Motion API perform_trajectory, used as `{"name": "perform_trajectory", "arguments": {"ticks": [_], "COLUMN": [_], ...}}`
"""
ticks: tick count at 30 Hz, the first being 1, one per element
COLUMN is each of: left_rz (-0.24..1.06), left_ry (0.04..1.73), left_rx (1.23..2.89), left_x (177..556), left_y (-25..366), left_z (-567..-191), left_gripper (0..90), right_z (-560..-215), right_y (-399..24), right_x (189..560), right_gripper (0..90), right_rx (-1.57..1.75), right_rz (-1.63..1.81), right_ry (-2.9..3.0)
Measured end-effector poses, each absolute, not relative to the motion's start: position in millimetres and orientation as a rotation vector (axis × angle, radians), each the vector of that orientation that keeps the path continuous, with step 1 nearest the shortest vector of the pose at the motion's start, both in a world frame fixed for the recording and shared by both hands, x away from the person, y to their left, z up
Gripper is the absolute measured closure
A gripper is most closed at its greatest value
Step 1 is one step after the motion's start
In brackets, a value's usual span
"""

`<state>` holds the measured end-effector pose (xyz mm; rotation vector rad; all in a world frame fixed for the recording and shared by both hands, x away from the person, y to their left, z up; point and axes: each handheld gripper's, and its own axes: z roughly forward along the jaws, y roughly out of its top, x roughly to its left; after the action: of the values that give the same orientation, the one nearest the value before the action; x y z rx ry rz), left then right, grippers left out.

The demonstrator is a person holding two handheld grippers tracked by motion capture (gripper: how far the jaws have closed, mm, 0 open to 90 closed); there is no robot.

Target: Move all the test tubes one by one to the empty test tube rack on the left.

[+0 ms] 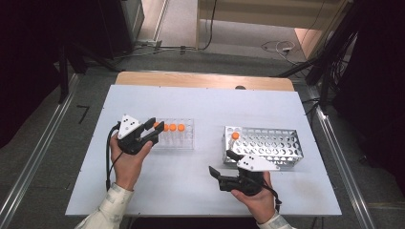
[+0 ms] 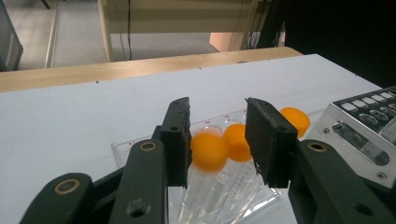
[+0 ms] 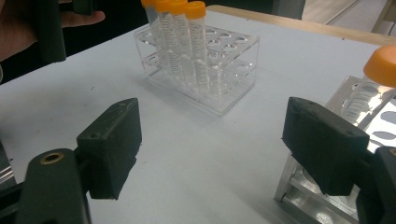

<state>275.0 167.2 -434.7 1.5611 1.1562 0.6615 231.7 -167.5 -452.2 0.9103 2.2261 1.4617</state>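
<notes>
Blur smears the orange-capped tube [image 2: 208,151] between the narrow left claw [image 2: 218,140]; right claw [image 3: 219,154] gapes wide.

Four orange-capped tubes [image 3: 196,42] in clear rack [image 1: 184,138]; one orange-capped tube [image 1: 234,138] in metal rack [image 1: 277,145]; two racks altogether.

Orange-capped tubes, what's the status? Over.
Left gripper jaws around an orange-capped tube in the clear plastic rack. Right gripper open, empty. Nothing blocking.

High view overhead looking down, gripper views low, close, all share clear rack [image 1: 177,133] w/ tubes
</notes>
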Motion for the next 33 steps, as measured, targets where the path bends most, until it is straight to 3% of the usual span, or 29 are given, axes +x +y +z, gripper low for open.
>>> {"name": "perform_trajectory", "arguments": {"ticks": [4, 21, 33], "left_rz": [0.663, 0.595, 0.605], "left_ry": [1.151, 1.157, 1.158], "left_rx": [1.554, 1.557, 1.549], "left_x": [272.7, 257.3, 245.8], "left_y": [166.8, 163.2, 166.2], "left_z": [-432.7, -427.8, -431.4], "left_gripper": [57.7, 20.6, 14.1], "right_z": [-451.9, -451.1, -451.9], "right_y": [-168.3, -178.0, -190.7], "right_x": [231.8, 234.7, 246.2], "right_gripper": [18.2, 18.2, 18.2], "right_rx": [0.915, 0.940, 0.999], "right_rz": [1.463, 1.452, 1.415], "right_ry": [2.222, 2.195, 2.138]}}
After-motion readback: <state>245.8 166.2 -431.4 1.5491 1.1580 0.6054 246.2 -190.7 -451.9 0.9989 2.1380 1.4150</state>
